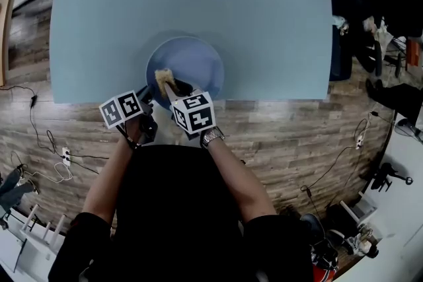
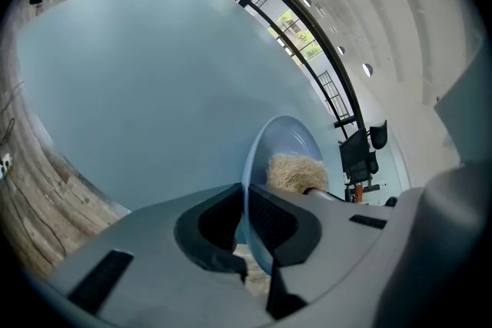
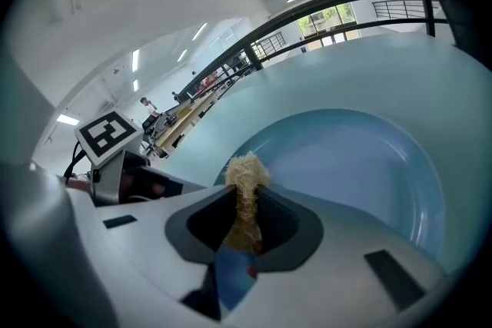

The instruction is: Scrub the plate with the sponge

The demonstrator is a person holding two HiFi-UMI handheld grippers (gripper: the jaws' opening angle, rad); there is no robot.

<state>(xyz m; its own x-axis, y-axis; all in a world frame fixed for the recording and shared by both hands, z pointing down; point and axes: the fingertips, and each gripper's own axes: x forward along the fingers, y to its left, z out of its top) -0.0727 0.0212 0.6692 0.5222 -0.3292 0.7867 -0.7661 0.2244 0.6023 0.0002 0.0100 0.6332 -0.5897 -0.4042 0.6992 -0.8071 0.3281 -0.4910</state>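
over plate (image 1: 198,57), gripped sponge (image 1: 162,78) points away, perhaps touching

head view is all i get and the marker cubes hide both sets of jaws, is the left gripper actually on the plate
Observer: Yes. In the left gripper view, the left gripper is shut on the plate, with the rim between its pads.
Operator: and the right one, has it got the sponge
Observer: Yes. The right gripper pinches the sponge, and the frayed tip sticks out past the jaws.
Operator: is the sponge touching the plate
Observer: The tip sits over the inside of the plate, close to the rim. No view confirms actual contact.
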